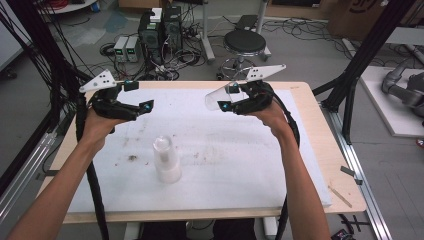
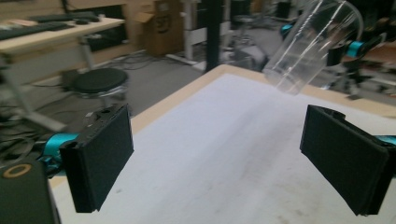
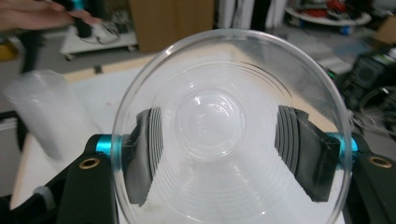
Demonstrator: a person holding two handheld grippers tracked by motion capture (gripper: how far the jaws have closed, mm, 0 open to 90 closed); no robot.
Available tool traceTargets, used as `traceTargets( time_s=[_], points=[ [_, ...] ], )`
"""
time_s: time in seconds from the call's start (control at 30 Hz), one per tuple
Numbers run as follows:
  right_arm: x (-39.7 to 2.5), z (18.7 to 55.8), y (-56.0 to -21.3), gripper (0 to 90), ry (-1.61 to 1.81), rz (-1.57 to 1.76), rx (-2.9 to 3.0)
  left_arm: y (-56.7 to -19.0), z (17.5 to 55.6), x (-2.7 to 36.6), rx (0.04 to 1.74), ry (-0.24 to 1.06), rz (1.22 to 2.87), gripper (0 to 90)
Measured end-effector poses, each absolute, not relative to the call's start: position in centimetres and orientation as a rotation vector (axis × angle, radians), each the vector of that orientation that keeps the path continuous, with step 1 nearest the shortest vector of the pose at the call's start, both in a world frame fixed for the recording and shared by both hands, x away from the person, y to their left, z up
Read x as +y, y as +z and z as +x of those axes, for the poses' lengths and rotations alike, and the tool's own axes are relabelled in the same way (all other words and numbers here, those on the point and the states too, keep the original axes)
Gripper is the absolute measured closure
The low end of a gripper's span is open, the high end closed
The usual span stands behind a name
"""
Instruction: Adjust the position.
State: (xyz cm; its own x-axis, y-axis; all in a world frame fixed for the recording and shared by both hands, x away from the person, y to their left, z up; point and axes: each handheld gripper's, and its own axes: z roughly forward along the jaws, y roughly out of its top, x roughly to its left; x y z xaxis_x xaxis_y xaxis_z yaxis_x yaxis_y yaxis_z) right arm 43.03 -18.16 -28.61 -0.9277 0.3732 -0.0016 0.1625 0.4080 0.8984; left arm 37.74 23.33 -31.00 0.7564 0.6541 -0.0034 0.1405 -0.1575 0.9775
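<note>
Closest to you, a stack of cups (image 1: 166,160) stands upright on the white mat (image 1: 240,165), well in front of both pairs of jaws and between your two arms.

Your right gripper (image 1: 226,106) pinches one clear cup (image 1: 220,97) between its jaws. In the right gripper view the cup (image 3: 229,126) sits with its open mouth facing the camera and a black pad pressed on each side. It is up in the air, tipped over sideways, away from the stack.

Your left gripper (image 1: 146,106) has its jaws spread wide with nothing between them. The cup (image 2: 310,44) hangs far ahead of those jaws, up and to the right.

So I think one cup is off the stack. You must still set it down, and the rest of the stack waits.

Past the table's far edge are a stool (image 1: 244,43) and cables on the floor.
</note>
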Motion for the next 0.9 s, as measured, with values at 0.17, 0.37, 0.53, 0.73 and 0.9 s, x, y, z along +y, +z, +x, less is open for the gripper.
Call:
traceTargets(
  time_s=[0.17,0.37,0.53,0.73,0.9],
  points=[
    [-18.6,43.3,-28.8,33.0,1.423,0.570,2.485,-32.5,35.8,24.3,0.699,0.574,1.670,9.6],
    [-18.6,43.4,-29.0,33.2,1.237,0.640,2.544,-34.6,34.2,25.1,0.758,0.597,1.654,9.6],
    [-18.4,43.5,-29.3,33.2,1.127,0.680,2.587,-37.1,32.8,25.5,0.805,0.603,1.643,9.6],
    [-17.8,43.6,-29.5,33.2,1.025,0.696,2.625,-39.2,31.5,25.9,0.839,0.612,1.646,9.6],
    [-17.2,43.7,-29.9,33.2,0.979,0.690,2.656,-40.6,31.2,25.8,0.853,0.592,1.643,9.6]
  ],
)
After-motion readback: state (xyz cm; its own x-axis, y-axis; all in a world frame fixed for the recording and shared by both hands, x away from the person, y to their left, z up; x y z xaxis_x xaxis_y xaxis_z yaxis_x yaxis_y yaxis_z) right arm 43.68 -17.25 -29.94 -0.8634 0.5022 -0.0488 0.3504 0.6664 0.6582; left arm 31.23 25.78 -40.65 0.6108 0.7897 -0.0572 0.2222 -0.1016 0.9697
